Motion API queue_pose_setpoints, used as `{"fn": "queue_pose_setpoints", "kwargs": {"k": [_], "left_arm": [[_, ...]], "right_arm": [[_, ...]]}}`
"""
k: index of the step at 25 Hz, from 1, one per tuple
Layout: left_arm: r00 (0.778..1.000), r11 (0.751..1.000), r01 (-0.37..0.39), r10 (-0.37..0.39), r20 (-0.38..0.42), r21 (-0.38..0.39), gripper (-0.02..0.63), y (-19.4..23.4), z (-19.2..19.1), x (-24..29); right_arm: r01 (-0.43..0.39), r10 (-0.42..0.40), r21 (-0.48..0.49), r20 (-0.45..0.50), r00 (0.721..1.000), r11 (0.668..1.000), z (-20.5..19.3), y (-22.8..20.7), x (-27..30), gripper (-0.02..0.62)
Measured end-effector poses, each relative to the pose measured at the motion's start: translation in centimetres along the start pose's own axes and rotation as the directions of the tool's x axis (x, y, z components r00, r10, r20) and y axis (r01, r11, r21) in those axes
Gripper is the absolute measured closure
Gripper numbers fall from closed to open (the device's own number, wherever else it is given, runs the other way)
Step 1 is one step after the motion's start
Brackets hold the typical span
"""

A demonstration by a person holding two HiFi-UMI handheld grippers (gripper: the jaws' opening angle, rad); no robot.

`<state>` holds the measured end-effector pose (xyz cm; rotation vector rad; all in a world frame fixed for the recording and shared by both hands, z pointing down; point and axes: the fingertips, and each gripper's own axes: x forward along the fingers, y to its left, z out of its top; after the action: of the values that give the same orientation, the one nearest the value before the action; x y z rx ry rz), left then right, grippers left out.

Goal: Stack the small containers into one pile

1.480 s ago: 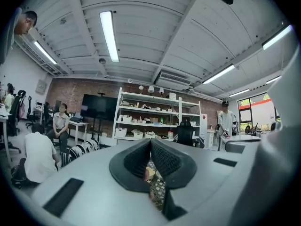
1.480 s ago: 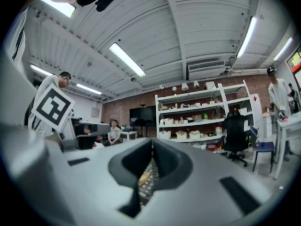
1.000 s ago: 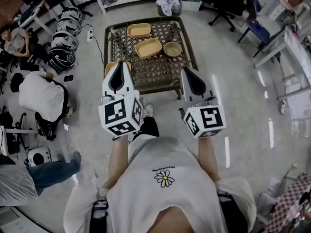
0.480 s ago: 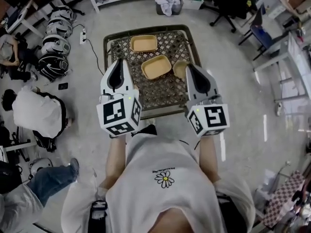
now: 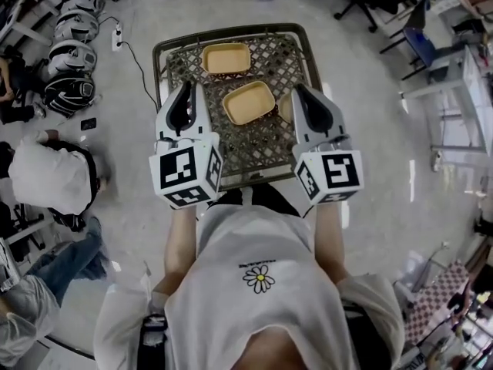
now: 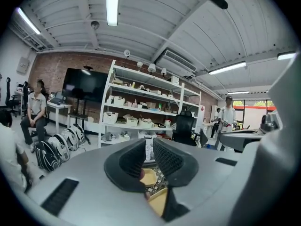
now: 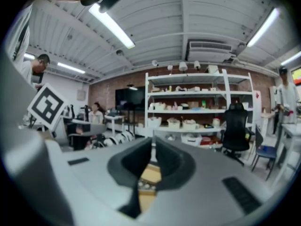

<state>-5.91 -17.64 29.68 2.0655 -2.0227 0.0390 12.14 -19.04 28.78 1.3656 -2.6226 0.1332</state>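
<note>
Two tan rectangular containers sit on the lattice table [image 5: 235,156]: one at the far side [image 5: 226,58], one in the middle [image 5: 249,102]. A round tan bowl [image 5: 285,108] peeks out beside my right gripper [image 5: 305,97]. My left gripper [image 5: 185,92] hangs over the table's left part and hides what lies below it. Its jaws have just been opening and stand slightly apart with nothing between them; through the gap of the left gripper [image 6: 149,147] I see a tan container [image 6: 149,177]. The right gripper [image 7: 153,147] is shut and holds nothing, with a tan container [image 7: 150,173] below it.
Several helmets [image 5: 65,52] and a power strip [image 5: 117,35] lie on the floor left of the table. A crouching person in white [image 5: 54,176] is at the left. Office chairs [image 5: 420,41] and desks stand at the right. Shelving [image 6: 141,112] stands beyond the table.
Both grippers have moved forward and now hang over the table's near half. The table has come closer in view. The container at the table's left has gone out of sight under my left gripper.
</note>
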Motion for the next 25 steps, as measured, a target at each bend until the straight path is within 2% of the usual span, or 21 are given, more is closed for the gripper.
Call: {"fn": "queue_pose_setpoints", "kwargs": {"k": [8, 12, 13, 15, 18, 20, 22, 25], "left_arm": [[0.998, 1.000, -0.011, 0.009, -0.068, -0.022, 0.522, -1.1, -2.4, 2.7], [0.993, 0.996, -0.041, 0.032, -0.118, -0.076, 0.520, -0.5, -4.1, 4.1], [0.990, 0.996, -0.049, 0.038, -0.138, -0.079, 0.516, -0.2, -4.8, 4.6], [0.979, 0.995, -0.060, 0.044, -0.200, -0.078, 0.468, 0.3, -6.8, 5.6], [0.950, 0.993, -0.077, 0.046, -0.310, -0.089, 0.454, 0.9, -10.8, 7.0], [0.922, 0.989, -0.098, 0.048, -0.384, -0.112, 0.455, 1.2, -13.8, 7.7], [0.883, 0.981, -0.134, 0.056, -0.465, -0.137, 0.457, 1.6, -17.1, 8.2], [0.807, 0.961, -0.209, 0.064, -0.588, -0.183, 0.462, 2.1, -22.1, 8.5]], "right_arm": [[-0.055, 0.056, 0.014, -0.074, 0.996, 0.998, -2.5, -2.1, 2.9, 0.561], [-0.094, 0.099, 0.040, -0.150, 0.984, 0.995, -4.1, -3.1, 4.7, 0.557], [-0.116, 0.124, 0.056, -0.178, 0.976, 0.992, -4.8, -3.1, 5.3, 0.533], [-0.163, 0.184, 0.105, -0.230, 0.956, 0.981, -6.3, -3.2, 6.6, 0.472], [-0.198, 0.243, 0.173, -0.303, 0.921, 0.965, -8.9, -3.7, 8.5, 0.465], [-0.204, 0.272, 0.213, -0.367, 0.890, 0.955, -11.1, -4.0, 9.7, 0.457], [-0.199, 0.298, 0.257, -0.441, 0.846, 0.946, -13.6, -4.3, 10.9, 0.457], [-0.188, 0.354, 0.334, -0.554, 0.754, 0.923, -18.1, -4.4, 12.5, 0.457]]}}
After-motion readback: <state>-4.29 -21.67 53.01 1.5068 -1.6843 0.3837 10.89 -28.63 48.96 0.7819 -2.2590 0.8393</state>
